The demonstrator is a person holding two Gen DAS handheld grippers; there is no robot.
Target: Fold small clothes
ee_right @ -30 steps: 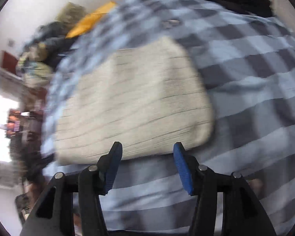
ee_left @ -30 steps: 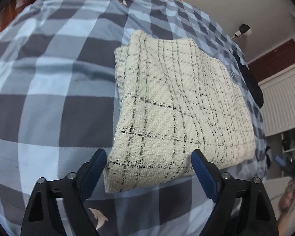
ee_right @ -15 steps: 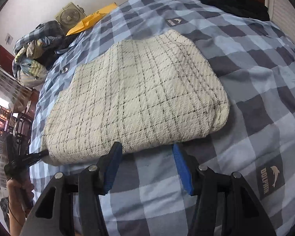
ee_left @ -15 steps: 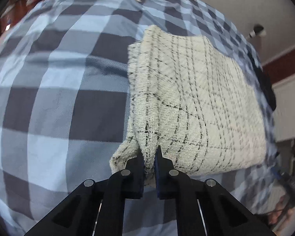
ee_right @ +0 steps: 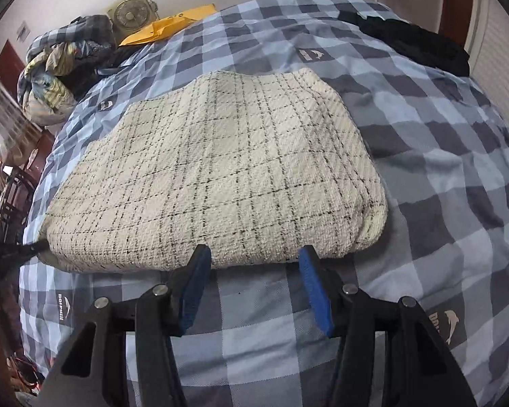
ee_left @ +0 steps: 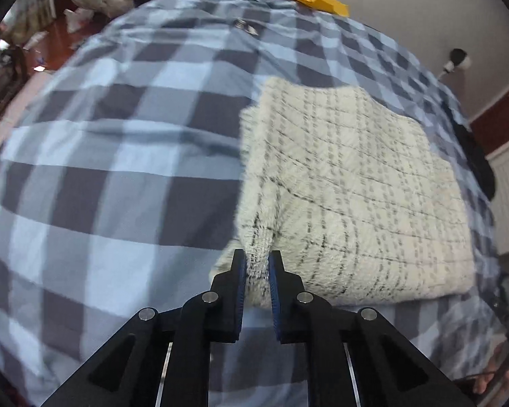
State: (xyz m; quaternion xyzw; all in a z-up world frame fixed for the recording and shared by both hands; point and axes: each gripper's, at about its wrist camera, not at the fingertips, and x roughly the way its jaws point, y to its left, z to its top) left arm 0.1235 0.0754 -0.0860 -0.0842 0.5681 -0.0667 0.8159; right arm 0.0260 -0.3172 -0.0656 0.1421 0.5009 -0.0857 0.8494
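Note:
A folded cream garment with a thin black check (ee_left: 353, 190) lies on a blue and grey checked bedspread (ee_left: 118, 169). My left gripper (ee_left: 257, 264) is shut on the garment's near left corner, pinching a ridge of cloth between its blue pads. In the right wrist view the same garment (ee_right: 220, 176) fills the middle. My right gripper (ee_right: 254, 254) is open, its blue fingertips (ee_right: 200, 264) right at the garment's near edge without holding it. The left gripper's tip shows at the garment's left corner (ee_right: 34, 249).
A yellow envelope (ee_right: 168, 28), a beige fan (ee_right: 130, 12) and a heap of clothes (ee_right: 57, 71) sit at the bed's far end. A black garment (ee_right: 420, 45) lies at the far right. The bed's left edge drops to a red floor (ee_left: 51, 47).
My left gripper went from open around the garment's corner to shut on it, and now pulls a ridge of cloth. My right gripper moved closer to the garment's near edge, still open.

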